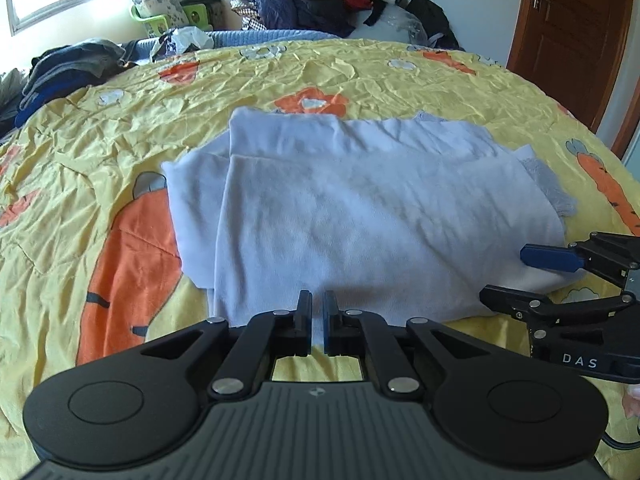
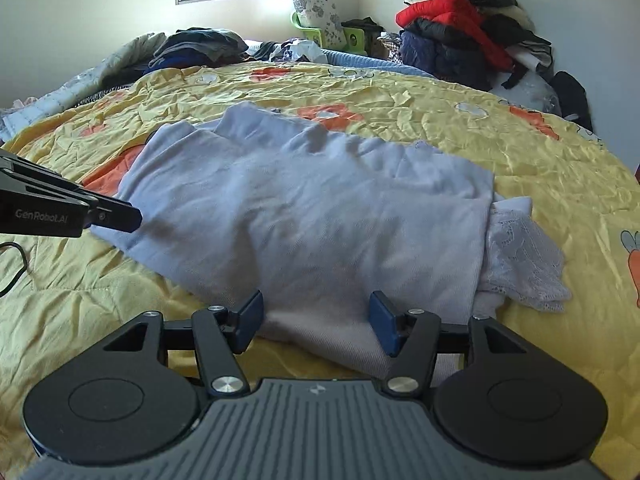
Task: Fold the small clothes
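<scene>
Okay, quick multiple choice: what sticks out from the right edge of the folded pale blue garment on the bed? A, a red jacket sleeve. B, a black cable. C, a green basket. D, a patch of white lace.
D: in the right wrist view, white lace pokes out from under the right edge of the folded pale blue garment, resting on the yellow quilt.

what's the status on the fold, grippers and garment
Left gripper shut on near edge of white garment. Right gripper open, jaws astride the hem, not pressing. Nothing in the way on yellow quilt.
</scene>
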A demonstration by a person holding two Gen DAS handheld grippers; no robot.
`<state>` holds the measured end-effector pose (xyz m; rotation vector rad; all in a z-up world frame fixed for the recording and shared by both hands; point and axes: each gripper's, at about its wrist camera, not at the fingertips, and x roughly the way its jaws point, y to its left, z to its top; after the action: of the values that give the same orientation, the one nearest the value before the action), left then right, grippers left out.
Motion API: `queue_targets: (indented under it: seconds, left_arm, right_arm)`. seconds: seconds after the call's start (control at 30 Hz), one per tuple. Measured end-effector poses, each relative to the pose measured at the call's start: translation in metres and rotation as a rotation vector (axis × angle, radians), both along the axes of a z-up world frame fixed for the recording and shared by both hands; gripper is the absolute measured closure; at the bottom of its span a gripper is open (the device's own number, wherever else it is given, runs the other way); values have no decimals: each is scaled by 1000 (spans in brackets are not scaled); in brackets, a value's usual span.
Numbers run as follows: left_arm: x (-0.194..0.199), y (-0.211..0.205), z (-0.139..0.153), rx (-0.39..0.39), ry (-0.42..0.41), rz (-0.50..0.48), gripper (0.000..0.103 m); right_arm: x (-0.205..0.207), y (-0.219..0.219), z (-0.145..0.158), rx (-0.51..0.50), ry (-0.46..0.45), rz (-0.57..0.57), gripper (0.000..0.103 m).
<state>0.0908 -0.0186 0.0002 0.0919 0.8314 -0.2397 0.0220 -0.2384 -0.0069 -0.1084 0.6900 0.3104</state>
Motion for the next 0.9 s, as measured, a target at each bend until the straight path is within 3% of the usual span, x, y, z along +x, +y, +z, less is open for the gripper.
queue_targets:
  seconds: [0.27,0.37,0.47,0.53,0.67,0.9]
  left_arm:
    - [-1,2,-3,6,-1,5,98]
    - [5,9,0,-17,-19,59,98]
    - [15,20,-8,-35,5,104,98]
    - [12,25,-15,-36,-1,78,98]
    - [-3,25,-15,16,-57,2,98]
    - [12,60,-17,-145,-27,18,97]
  right_arm:
    - [-2,2,11,4,-15,-13,43]
    - [1,4,18,38,-43,-18,42]
    - [8,8,12,18,-14,-6,36]
    - [8,14,3,-25,20,24,35]
    - [-4,21,7,-68,-19,37,36]
    - [-5,48,24,-53,-106,111,33]
